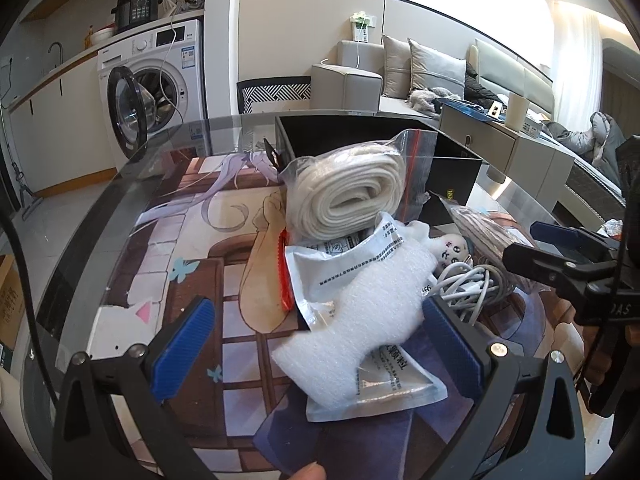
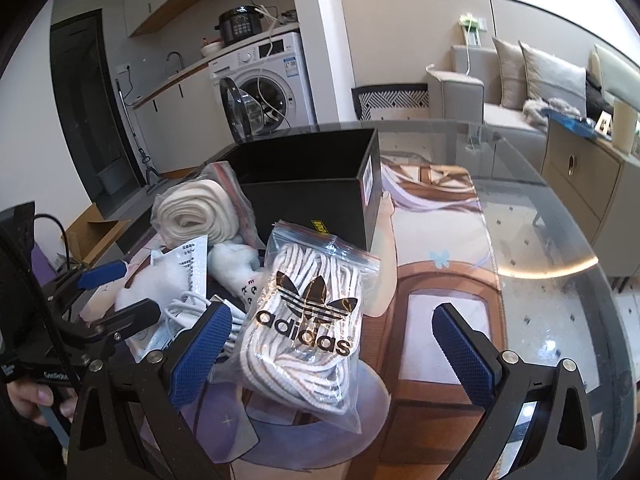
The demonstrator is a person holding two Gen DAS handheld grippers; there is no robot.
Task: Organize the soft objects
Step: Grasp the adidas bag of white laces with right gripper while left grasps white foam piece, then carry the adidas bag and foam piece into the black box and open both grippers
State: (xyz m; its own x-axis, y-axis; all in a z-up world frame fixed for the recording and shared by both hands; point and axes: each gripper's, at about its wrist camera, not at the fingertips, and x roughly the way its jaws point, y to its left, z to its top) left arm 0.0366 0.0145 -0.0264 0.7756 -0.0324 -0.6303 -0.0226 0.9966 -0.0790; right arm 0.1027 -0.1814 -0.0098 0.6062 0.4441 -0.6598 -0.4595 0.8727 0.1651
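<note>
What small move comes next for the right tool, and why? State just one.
Probably ease the right tool forward and shut it on the Adidas bag of laces. Its fingers stand open with the bag lying between them, nearer the left one, at the front of the pile, and the open black box sits directly behind it, seemingly ready to receive it.

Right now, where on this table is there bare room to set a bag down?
Free: the printed mat right of the adidas zip bag of white laces, out to the glass table edge; also the mat left of the rolled white strap bag. Crowded: the pile in front of the open black box, with white foam sheet and white cables.
</note>
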